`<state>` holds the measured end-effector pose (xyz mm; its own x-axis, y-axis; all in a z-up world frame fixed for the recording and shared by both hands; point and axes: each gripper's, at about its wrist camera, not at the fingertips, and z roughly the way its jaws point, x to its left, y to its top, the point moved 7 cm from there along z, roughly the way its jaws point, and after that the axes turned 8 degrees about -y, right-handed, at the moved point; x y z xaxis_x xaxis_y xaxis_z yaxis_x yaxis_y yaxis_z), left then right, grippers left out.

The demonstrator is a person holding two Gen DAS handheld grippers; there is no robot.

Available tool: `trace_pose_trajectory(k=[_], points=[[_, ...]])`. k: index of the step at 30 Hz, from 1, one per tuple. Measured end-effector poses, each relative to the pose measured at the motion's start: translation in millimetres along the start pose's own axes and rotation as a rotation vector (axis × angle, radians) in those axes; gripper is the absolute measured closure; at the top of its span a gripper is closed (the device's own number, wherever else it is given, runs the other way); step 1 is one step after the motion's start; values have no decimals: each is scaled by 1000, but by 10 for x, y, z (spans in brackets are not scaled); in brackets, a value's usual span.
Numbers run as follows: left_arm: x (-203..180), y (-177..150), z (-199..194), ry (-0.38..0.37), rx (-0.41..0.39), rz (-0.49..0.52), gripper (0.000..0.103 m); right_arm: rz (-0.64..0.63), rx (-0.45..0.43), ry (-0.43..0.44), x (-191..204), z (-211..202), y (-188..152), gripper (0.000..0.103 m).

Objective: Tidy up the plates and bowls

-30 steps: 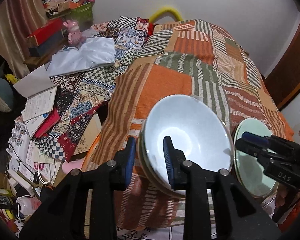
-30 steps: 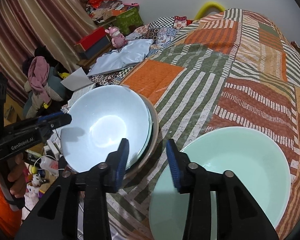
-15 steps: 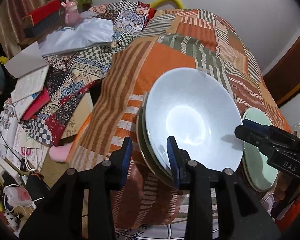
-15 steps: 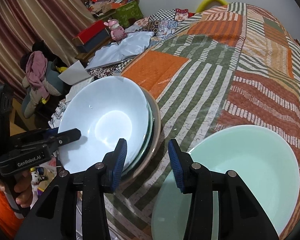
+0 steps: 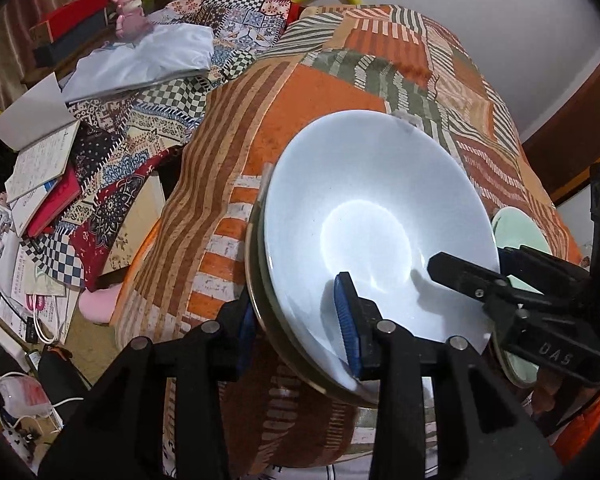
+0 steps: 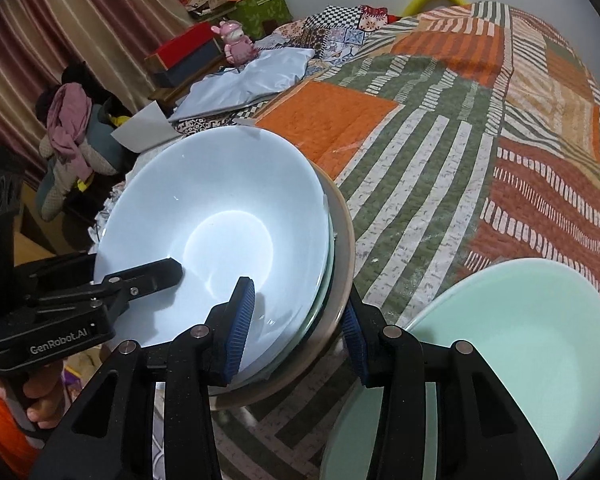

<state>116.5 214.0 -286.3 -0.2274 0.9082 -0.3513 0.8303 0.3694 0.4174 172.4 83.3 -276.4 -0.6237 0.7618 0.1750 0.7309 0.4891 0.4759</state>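
A big bed [image 6: 440, 128] fills most of the view. It wears a patchwork quilt [image 5: 340, 92] with orange, green and rusty red stripes.

Near the front edge of the bed sits a stack of dishes. On top is a pale blue bowl [image 6: 216, 236], and it is tilted. Under it show the thin rims of more dishes, with a brownish plate [image 6: 342, 240] at the bottom.

Just beside the stack, to its right, lies a mint green plate [image 6: 512, 344] on the quilt.

The left claw [image 5: 300, 316] straddles the near rim of the stack. One blue pad is inside the pale blue bowl and the other is outside, under the rims. Its jaws have just been opening, and I cannot tell if the pads press on the dishes.

The right claw [image 6: 298, 328] straddles the stack's rim on the other side the same way. I cannot tell if it squeezes either.

A small pink toy [image 6: 238, 42] stands far back beside the bed.
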Motion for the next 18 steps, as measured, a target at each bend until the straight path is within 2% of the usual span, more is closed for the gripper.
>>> trace_pose_trajectory(k=[9,18], points=[[-73,29,-66,62,-14,18,67,50,-6,-7,-79,-76,51,67],[-339,116,-295,47,-69,45,66,84,-98,-1,-222,-481,92,67]])
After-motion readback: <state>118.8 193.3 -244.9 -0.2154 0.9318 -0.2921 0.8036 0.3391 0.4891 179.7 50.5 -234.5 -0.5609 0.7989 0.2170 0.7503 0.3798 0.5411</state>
